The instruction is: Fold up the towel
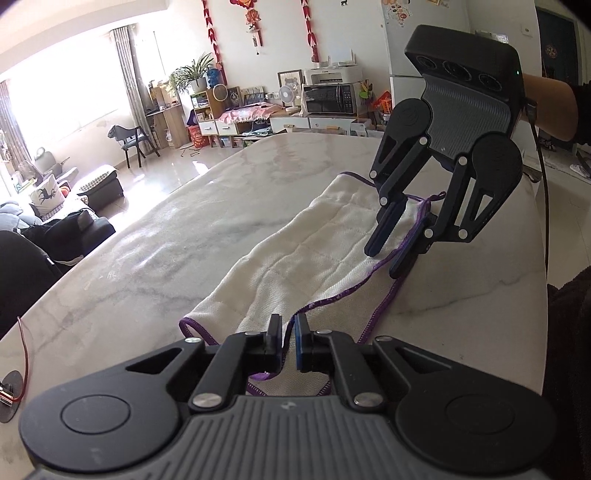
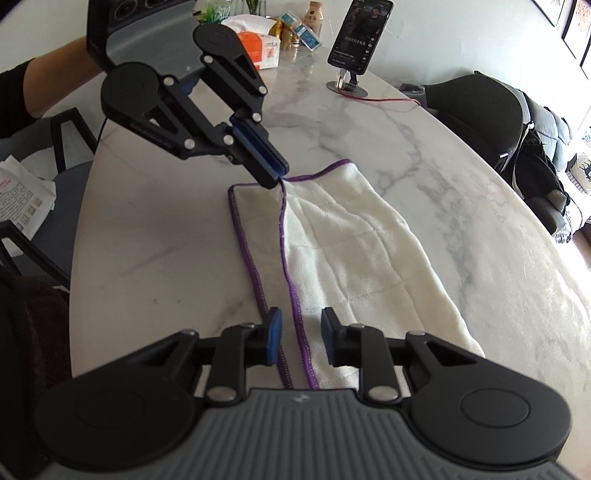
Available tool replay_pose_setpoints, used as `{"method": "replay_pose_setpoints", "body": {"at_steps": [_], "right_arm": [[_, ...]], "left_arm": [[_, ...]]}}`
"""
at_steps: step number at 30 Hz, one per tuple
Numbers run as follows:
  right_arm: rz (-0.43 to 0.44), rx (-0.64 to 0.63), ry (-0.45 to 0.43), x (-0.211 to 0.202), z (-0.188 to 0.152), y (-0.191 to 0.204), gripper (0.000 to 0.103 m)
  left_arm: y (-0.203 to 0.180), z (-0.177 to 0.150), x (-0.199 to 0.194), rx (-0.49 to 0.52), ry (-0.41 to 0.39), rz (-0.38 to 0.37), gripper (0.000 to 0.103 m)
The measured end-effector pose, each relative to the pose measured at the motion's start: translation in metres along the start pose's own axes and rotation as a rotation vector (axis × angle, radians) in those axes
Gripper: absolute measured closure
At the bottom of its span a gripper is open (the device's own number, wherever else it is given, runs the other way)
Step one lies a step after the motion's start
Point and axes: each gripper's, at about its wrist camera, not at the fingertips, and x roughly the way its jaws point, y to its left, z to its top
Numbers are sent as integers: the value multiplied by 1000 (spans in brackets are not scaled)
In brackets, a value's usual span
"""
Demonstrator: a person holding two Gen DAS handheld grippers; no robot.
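A white towel (image 1: 295, 258) (image 2: 351, 251) with a purple hem lies folded lengthwise on the marble table (image 1: 166, 229) (image 2: 155, 236). My left gripper (image 1: 288, 332) (image 2: 277, 175) is shut on the purple hem at one end and holds that corner slightly off the table. At the other end, my right gripper (image 2: 301, 334) (image 1: 389, 258) is open. Its two fingers straddle the upper layer's purple hem just above the cloth. The towel's lower layer shows as a narrow strip (image 2: 251, 236) beside the top layer.
A phone on a stand (image 2: 360, 33) with a red cable (image 2: 388, 100) stands at the table's far end, beside a tissue pack (image 2: 258, 44) and bottles (image 2: 314, 14). Dark chairs (image 2: 480, 110) ring the table. A person's sleeve (image 1: 561, 110) is behind the right gripper.
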Motion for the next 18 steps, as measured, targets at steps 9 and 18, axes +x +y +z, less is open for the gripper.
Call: {"method": "replay_pose_setpoints", "body": {"at_steps": [9,18], "right_arm": [[-13,-13,-13,-4,3,1,101],[13,-41,-6,-2,3,10,101]], "left_arm": [[-6,-3,-3,25,22,4,97],[-9,-13,3,47,78,15,96]]}}
